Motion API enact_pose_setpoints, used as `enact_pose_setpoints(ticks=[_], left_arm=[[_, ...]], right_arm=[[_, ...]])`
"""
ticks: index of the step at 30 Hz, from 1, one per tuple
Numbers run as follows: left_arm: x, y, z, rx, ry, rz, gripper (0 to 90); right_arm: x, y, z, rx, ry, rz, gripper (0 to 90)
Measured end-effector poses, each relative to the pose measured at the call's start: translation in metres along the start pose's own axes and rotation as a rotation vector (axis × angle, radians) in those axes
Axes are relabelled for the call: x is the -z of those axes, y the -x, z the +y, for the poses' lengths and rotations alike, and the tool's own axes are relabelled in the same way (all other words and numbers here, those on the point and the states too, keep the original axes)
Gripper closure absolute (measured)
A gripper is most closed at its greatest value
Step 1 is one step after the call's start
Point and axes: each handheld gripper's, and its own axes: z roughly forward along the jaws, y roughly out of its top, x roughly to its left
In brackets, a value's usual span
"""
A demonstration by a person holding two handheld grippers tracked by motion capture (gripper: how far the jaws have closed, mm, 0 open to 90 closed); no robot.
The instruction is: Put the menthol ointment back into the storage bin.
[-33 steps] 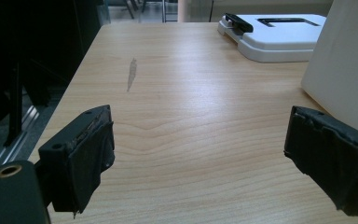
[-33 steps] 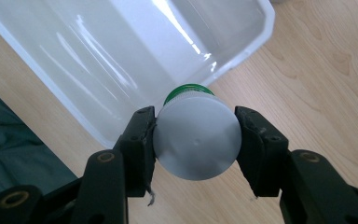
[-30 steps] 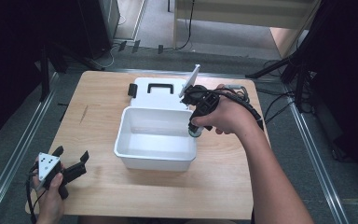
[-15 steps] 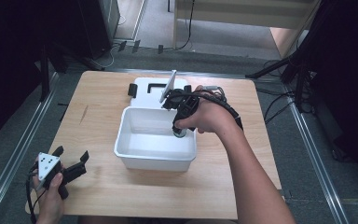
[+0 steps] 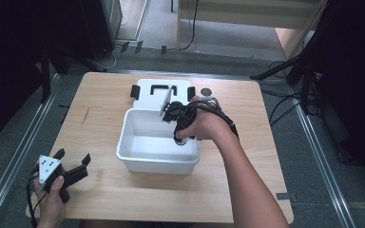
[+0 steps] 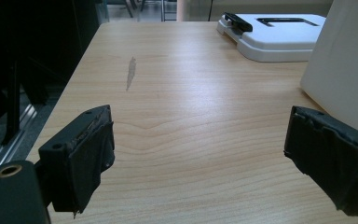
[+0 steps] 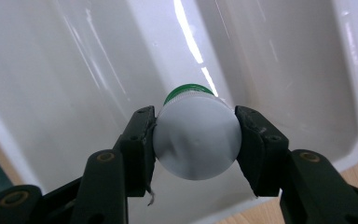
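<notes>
On the pale wooden surface point(image 5: 100, 123) we hold a small white green-capped bottle point(image 7: 196, 137) clamped in our right hand-held gripper point(image 7: 196, 140) inside the white plastic bin point(image 5: 138, 152), not yet released, our left hand-held gripper point(image 6: 200, 154) wide and empty.

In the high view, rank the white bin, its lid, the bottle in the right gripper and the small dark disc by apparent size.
1. White bin
2. Lid, partly hidden behind the bin
3. and 4. Bottle and dark disc: both tiny, bottle mostly hidden, unsure.
</notes>
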Motion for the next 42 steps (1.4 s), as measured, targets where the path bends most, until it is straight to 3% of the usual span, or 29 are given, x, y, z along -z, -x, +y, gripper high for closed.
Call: enact_pose_setpoints(ticks=[10, 20, 27, 37, 42], left_arm=[[0.000, 0.000, 0.000, -0.001, 0.001, -0.001, 9.0], [0.000, 0.001, 0.000, -0.005, 0.000, 0.000, 9.0], [0.000, 0.001, 0.000, -0.004, 0.000, 0.000, 9.0], [0.000, 0.001, 0.000, -0.006, -0.001, 0.000, 9.0], [0.000, 0.001, 0.000, -0.006, -0.002, 0.001, 9.0]], right_arm=[[-0.041, -0.002, -0.003, 0.026, -0.040, 0.007, 51.6], [-0.060, -0.007, -0.001, 0.048, -0.063, 0.002, 51.5], [-0.076, -0.013, 0.000, 0.088, -0.123, -0.012, 51.4], [-0.078, -0.014, 0.000, 0.078, -0.133, -0.009, 50.8], [-0.073, -0.013, 0.000, 0.062, -0.113, -0.006, 42.4]])
